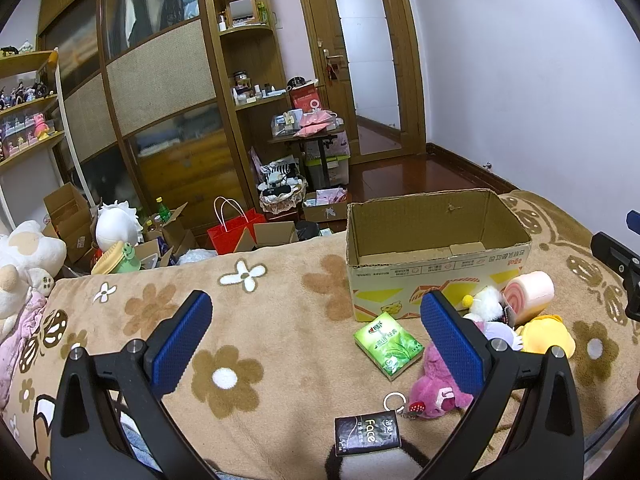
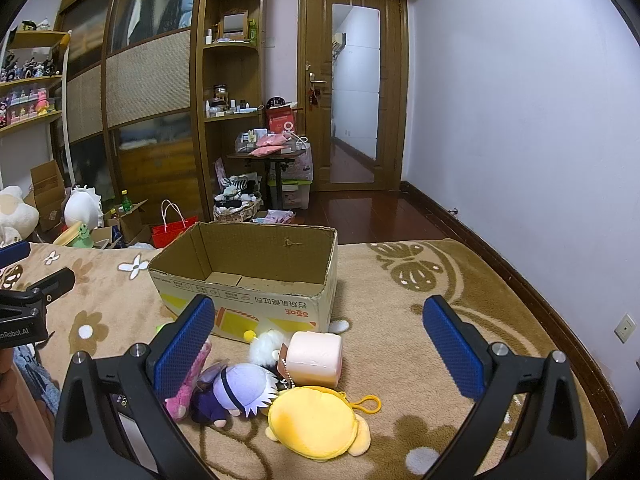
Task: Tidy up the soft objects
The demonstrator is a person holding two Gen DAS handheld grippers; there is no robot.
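An open, empty cardboard box [image 1: 436, 240] stands on the flowered blanket; it also shows in the right wrist view [image 2: 248, 264]. In front of it lie soft toys: a pink roll cake [image 2: 316, 356], a white fluffy toy [image 2: 266, 344], a purple-haired doll [image 2: 240, 392], a yellow plush pouch [image 2: 316, 424] and a pink bear [image 1: 436, 388]. A green tissue pack [image 1: 388, 344] and a black pack [image 1: 368, 434] lie nearby. My left gripper [image 1: 316, 332] is open and empty left of the toys. My right gripper [image 2: 320, 336] is open and empty, just above the toys.
The brown flowered blanket [image 1: 260, 320] covers the bed. Beyond its far edge the floor holds boxes, a red paper bag [image 1: 232, 232] and plush toys [image 1: 116, 224]. A wardrobe, shelves and a door stand behind. A white wall runs on the right.
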